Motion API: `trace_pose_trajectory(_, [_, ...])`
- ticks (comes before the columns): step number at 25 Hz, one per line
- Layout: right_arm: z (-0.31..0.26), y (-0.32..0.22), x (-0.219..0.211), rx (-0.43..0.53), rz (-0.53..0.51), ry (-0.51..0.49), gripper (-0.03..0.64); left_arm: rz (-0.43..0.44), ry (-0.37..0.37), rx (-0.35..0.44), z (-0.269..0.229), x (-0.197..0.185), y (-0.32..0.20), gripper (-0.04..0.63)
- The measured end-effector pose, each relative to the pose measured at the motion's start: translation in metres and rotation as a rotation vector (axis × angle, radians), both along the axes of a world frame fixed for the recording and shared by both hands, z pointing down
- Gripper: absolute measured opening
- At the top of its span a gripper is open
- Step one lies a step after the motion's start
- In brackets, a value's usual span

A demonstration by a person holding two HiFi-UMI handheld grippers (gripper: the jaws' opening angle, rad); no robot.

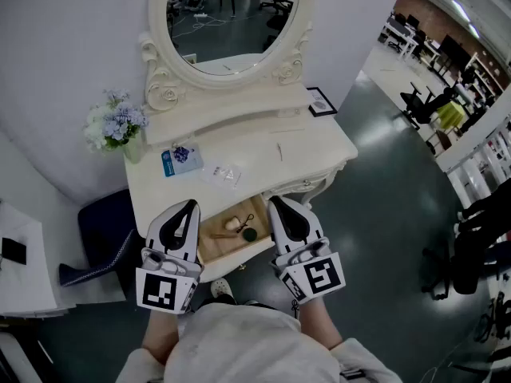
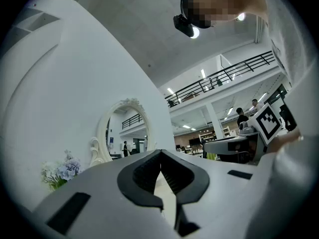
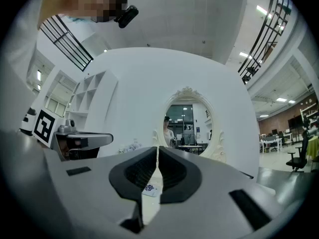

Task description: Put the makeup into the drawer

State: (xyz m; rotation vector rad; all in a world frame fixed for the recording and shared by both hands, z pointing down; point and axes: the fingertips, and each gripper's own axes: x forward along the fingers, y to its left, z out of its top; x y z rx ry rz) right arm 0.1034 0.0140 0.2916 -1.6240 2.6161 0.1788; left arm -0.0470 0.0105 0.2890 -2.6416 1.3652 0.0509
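Note:
The cream dressing table [image 1: 311, 146] has its wooden drawer [image 1: 211, 250] pulled open below the front edge. Inside lie a dark round compact [image 1: 250, 234], a small white item [image 1: 232, 224] and a thin metal tool [image 1: 247, 218]. A blue packet [image 1: 177, 159], a clear packet [image 1: 223, 174] and a thin stick [image 1: 279, 151] rest on the tabletop. My left gripper [image 1: 192, 204] is shut and empty at the drawer's left side. My right gripper [image 1: 274, 201] is shut and empty at its right side. Both point at the table; their tips meet in the left gripper view [image 2: 160, 153] and the right gripper view [image 3: 157, 148].
An oval mirror [image 1: 231, 18] rises at the table's back, with a vase of flowers [image 1: 116, 124] at its left and a black-framed card [image 1: 321, 101] at its right. A dark blue seat [image 1: 104, 238] stands left of the table. Office chairs [image 1: 423, 102] stand far right.

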Motion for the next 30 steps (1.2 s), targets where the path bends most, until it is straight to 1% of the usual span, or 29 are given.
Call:
trace_pose_trajectory(2, [-0.001,-0.001,0.003,-0.001,0.001,0.003,0.026,-0.003,0.02,0.007,-0.004,0.003,-0.002,0.014])
trace_pose_trajectory(5, [-0.001,-0.004,0.005,-0.001,0.003,0.005,0.026,-0.01,0.081,0.055,-0.019,0.006,-0.007,0.014])
trace_pose_trajectory(6, [-0.001,-0.004,0.006,-0.001,0.005,0.006,0.026,-0.007,0.086,0.063,-0.021,0.008,-0.008,0.014])
trace_pose_trajectory(11, [-0.002,-0.006,0.011,0.0,0.013,0.005,0.026,0.008,0.082,0.071,-0.023,0.014,-0.011,0.014])
trace_pose_trajectory(12, [-0.002,-0.006,0.011,0.001,0.014,0.005,0.026,0.012,0.073,0.066,-0.022,0.014,-0.012,0.014])
trace_pose_trajectory(14, [-0.001,-0.009,0.011,0.0,0.016,0.005,0.026,0.02,0.038,0.029,-0.012,0.014,-0.014,0.015])
trace_pose_trajectory(16, [0.002,-0.014,0.01,-0.011,0.012,0.005,0.026,0.023,0.038,0.027,-0.011,0.014,-0.018,0.014])
trace_pose_trajectory(18, [0.009,-0.022,0.009,-0.04,0.004,0.014,0.026,0.025,0.046,0.037,-0.012,0.014,-0.022,0.014])
trace_pose_trajectory(20, [0.019,-0.031,0.007,-0.081,-0.002,0.036,0.026,0.028,0.038,0.025,-0.008,0.013,-0.025,0.014])
trace_pose_trajectory(25, [0.043,-0.056,0.002,-0.175,-0.001,0.057,0.026,0.045,-0.011,-0.014,0.007,0.008,-0.034,0.014])
trace_pose_trajectory(30, [0.071,-0.075,-0.005,-0.251,-0.007,0.069,0.026,0.058,-0.009,-0.024,0.012,0.003,-0.045,0.014])
